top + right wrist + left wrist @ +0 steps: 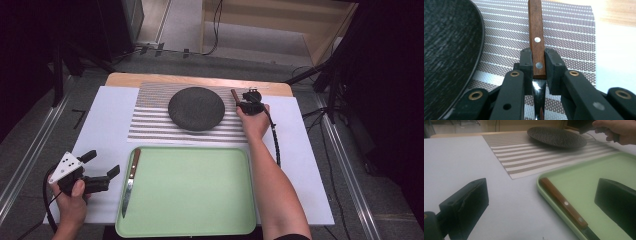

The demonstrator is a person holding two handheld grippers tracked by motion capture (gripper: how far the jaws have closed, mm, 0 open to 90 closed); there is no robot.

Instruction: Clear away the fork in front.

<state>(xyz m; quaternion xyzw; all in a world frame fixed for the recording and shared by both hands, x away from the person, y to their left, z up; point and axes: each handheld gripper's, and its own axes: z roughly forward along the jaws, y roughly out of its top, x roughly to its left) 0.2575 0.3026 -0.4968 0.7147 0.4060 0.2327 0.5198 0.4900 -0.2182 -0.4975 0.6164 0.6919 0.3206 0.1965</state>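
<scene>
A table setting appears to be laid out: 1 wooden-handled utensil (537, 42), possibly a fork or knife, is held just right of the dark plate (196, 108) on the striped placemat (150, 125), where cutlery belongs. The right gripper (538, 65) is clamped shut on its handle near the metal end. The left gripper (104, 165) is held wide open over the worktop (105, 120), beside a knife (131, 180) lying in the green tray (200, 190).

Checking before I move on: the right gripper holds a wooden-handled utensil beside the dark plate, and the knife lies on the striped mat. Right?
Not quite. The knife lies in the green tray, at its left edge, not on the striped mat, as the high view shows. The rest holds.
</scene>
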